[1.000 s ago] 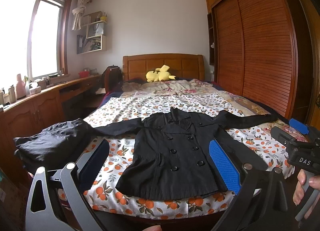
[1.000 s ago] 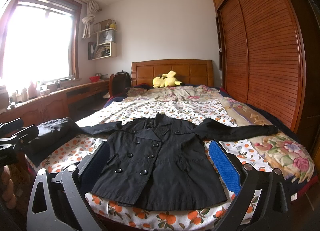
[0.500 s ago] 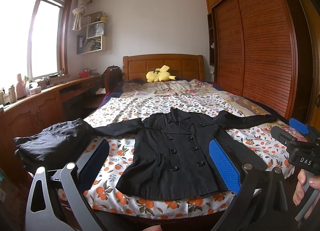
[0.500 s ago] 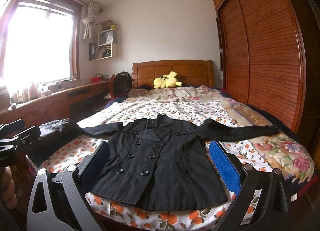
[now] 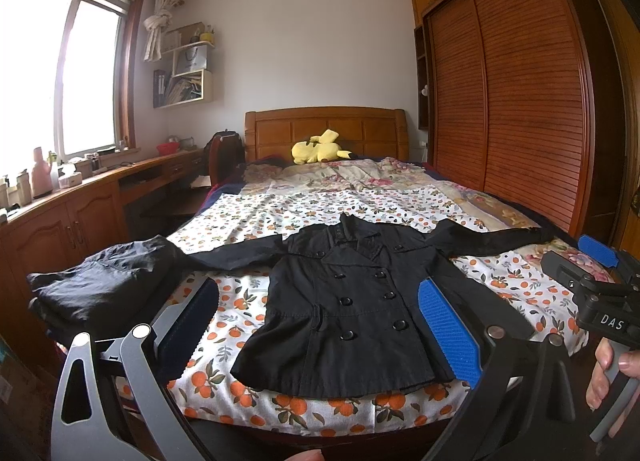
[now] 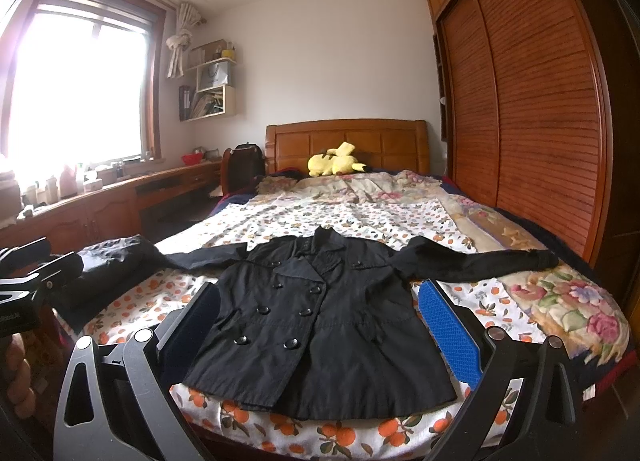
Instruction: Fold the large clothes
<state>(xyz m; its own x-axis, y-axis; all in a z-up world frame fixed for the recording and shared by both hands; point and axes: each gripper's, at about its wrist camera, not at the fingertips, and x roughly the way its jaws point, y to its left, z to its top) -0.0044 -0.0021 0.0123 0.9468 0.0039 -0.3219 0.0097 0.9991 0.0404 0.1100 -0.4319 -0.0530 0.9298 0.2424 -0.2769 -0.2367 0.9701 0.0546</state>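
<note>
A black double-breasted coat [image 5: 352, 309] lies flat, front up, on the foot of the bed, both sleeves spread out sideways; it also shows in the right wrist view [image 6: 320, 325]. My left gripper [image 5: 320, 317] is open and empty, held off the bed's foot edge in front of the coat's hem. My right gripper [image 6: 320, 321] is open and empty too, at about the same distance. The right gripper's body [image 5: 596, 301] shows at the right edge of the left wrist view.
A folded dark garment [image 5: 104, 285] lies at the bed's left front corner. The bed [image 5: 304, 209] has an orange-print sheet. A yellow plush toy [image 5: 320, 149] sits at the headboard. A wooden desk [image 5: 92, 197] runs along the left, a wardrobe [image 5: 520, 101] along the right.
The left view is steady; the right gripper has drifted slightly, with the coat shifting a little in its view. Both stay open.
</note>
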